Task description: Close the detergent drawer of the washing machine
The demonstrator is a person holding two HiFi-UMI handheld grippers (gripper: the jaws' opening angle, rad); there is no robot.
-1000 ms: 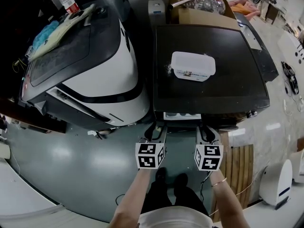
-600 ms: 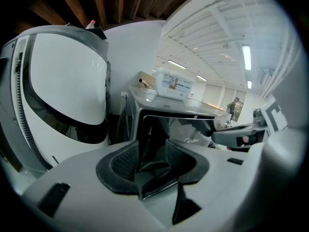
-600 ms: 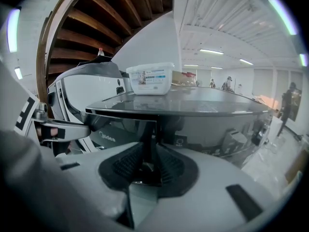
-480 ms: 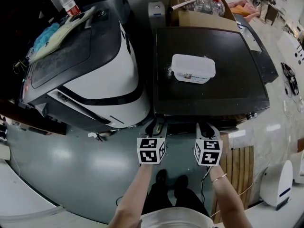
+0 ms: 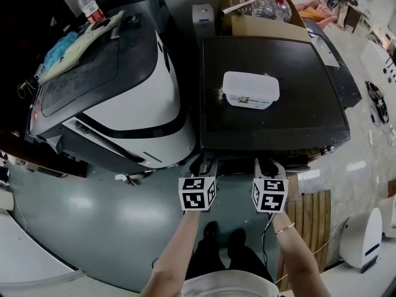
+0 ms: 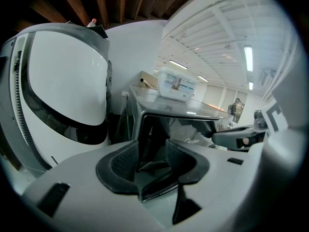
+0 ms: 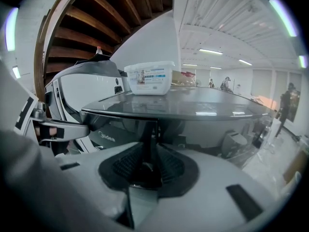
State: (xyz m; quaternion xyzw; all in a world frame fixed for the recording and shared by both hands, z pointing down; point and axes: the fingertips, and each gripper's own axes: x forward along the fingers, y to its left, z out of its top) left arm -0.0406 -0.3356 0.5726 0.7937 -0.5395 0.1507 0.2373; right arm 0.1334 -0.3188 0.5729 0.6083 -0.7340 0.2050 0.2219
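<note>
The detergent drawer [image 5: 237, 159], which was jutting out pale from the front of the dark washing machine [image 5: 291, 110] a second ago, is now sitting pushed in, level with the front, and I'm seeing both tongs sitting slightly nearer the machine than before. I'm keeping the left tongs [image 5: 204, 163] released, its jaws standing wide apart with nothing gripped, only the machine's front left corner showing through the gap. The right tongs [image 5: 270, 164] are released too, with a narrower gap and the pads pressing on nothing, pointing at the front panel under the lid edge. The drawer is lying in the top strip of the front, between the two tongs and just ahead of their tips; I cannot tell whether either tip is touching it.
</note>
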